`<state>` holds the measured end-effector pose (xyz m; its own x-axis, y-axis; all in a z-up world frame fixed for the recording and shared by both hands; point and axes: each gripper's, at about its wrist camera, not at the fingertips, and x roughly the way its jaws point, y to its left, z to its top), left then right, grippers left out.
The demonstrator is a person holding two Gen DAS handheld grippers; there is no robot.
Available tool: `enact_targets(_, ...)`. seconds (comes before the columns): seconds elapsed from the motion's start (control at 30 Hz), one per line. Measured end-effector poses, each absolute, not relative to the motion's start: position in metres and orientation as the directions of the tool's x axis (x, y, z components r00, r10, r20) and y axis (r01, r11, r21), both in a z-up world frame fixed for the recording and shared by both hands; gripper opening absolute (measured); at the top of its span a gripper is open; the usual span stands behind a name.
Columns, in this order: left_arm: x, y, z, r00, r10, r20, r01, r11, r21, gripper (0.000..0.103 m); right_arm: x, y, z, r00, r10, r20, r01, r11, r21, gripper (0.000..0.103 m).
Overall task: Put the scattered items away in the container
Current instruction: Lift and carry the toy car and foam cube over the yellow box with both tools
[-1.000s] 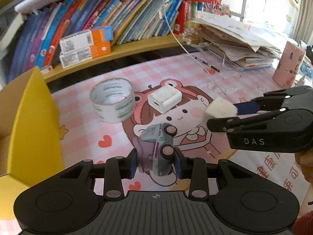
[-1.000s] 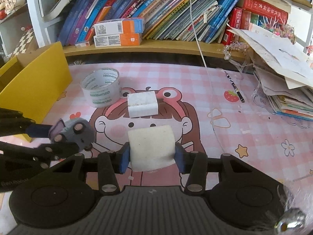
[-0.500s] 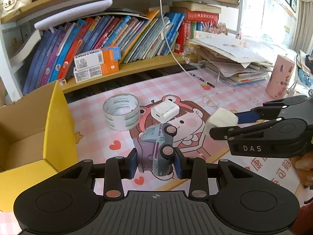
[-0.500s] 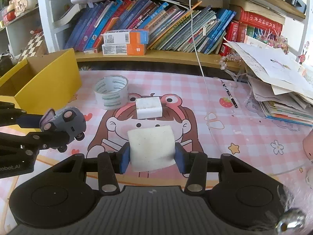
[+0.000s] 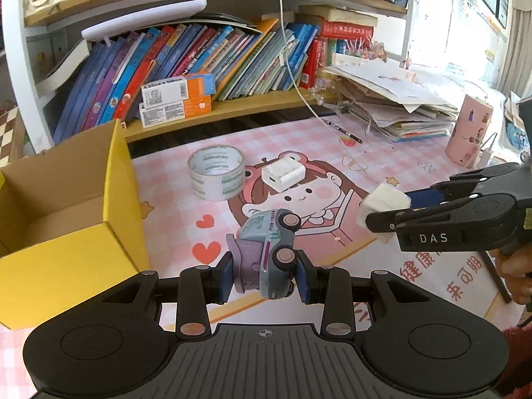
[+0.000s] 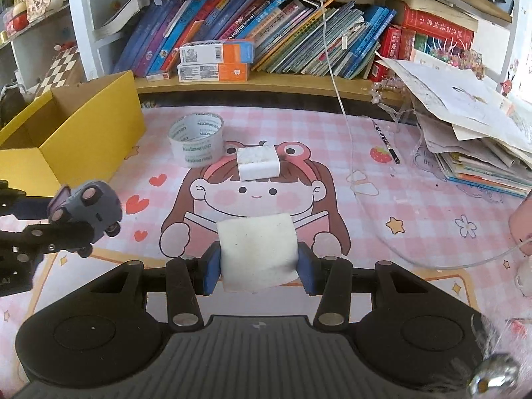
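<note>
My left gripper (image 5: 264, 274) is shut on a small grey-blue toy truck (image 5: 267, 252), held above the pink mat; the truck also shows in the right wrist view (image 6: 88, 211). My right gripper (image 6: 258, 267) is shut on a white sponge block (image 6: 257, 251), which also shows in the left wrist view (image 5: 382, 204). The open yellow cardboard box (image 5: 123, 186) stands at the left, its inside looks empty; it also shows in the right wrist view (image 6: 93, 123). A tape roll (image 5: 216, 171) and a white charger cube (image 5: 282, 176) lie on the mat.
A low shelf of books (image 5: 206, 63) with orange boxes (image 5: 176, 101) runs along the back. A paper pile (image 5: 392, 106) and a pink cup (image 5: 468, 129) are at the right. A white cable (image 6: 345, 126) hangs down onto the mat, and a pencil (image 6: 385, 141) lies near it.
Both grippers have risen and pulled back from the mat with their objects held. More of the yellow box and its inside now shows at the left.
</note>
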<state>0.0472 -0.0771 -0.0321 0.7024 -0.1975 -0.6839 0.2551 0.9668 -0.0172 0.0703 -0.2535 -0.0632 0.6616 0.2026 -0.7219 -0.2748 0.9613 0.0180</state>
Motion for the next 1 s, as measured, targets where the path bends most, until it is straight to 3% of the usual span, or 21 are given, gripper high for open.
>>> enact_targets(1.0,0.015,-0.027,-0.021,0.698,-0.292,-0.654,0.356,0.934,-0.037,0.035,0.034,-0.191,-0.055,0.663,0.131,-0.737,-0.227,0.974,-0.030,0.044)
